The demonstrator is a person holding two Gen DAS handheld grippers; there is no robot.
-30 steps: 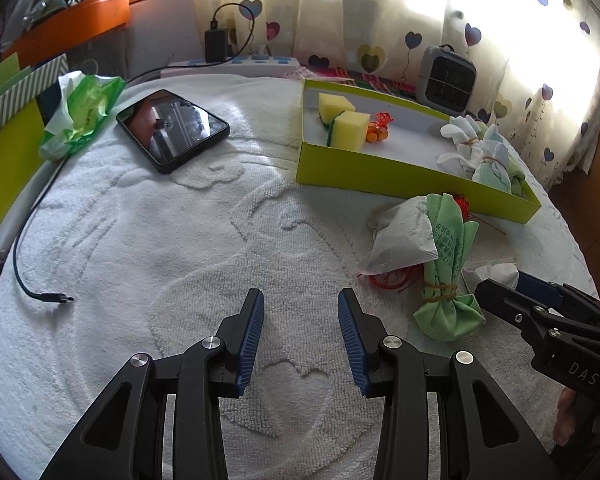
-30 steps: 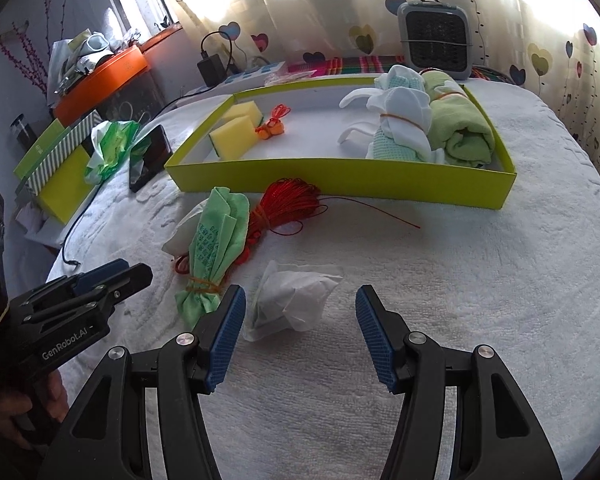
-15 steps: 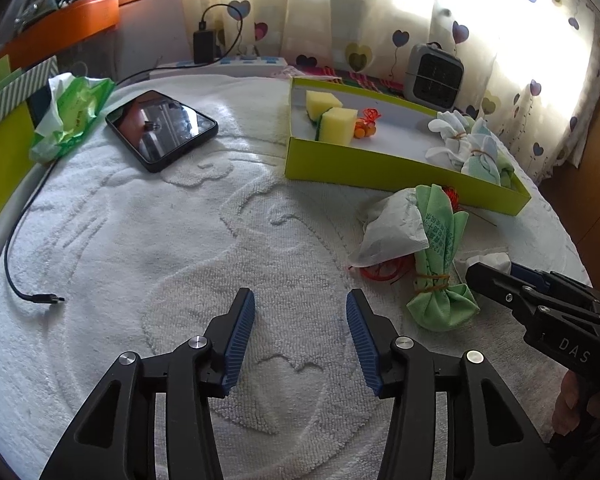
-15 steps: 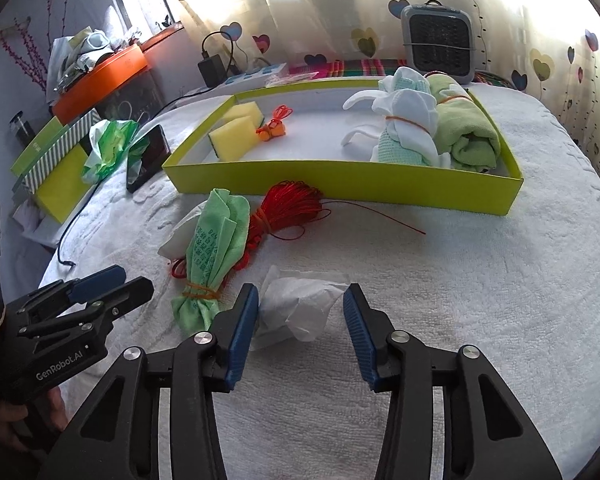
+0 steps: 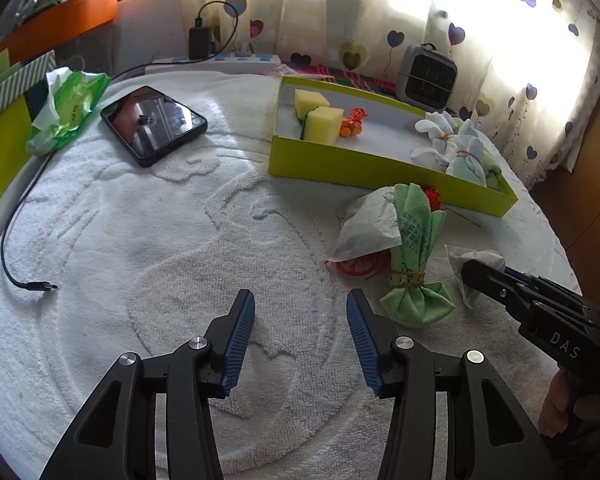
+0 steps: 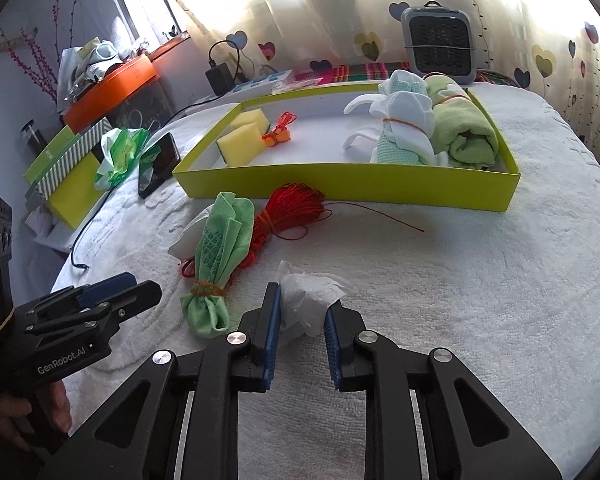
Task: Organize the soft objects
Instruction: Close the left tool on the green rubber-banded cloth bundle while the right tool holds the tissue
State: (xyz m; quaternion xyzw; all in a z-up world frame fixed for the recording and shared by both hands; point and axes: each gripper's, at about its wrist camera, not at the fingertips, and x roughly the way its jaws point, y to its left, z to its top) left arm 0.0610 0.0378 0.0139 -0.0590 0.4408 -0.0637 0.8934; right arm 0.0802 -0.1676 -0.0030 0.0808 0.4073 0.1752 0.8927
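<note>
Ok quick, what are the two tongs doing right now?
Left tongs: open, holding nothing.
Right tongs: shut on the crumpled white tissue.

Left tool (image 5: 300, 338): black frame, blue ribbed pads; jaws stand wide apart with nothing between them, tilted down over the white towel-covered worktop (image 5: 140, 240).
Right tool (image 6: 302, 320): same build; jaws drawn close, pads pressing a crumpled white tissue (image 6: 310, 298), tilted down.
Left hand (image 6: 24, 420): wrapped round its tool's grip.
Right hand (image 5: 560, 404): fingers on its grip.
</note>
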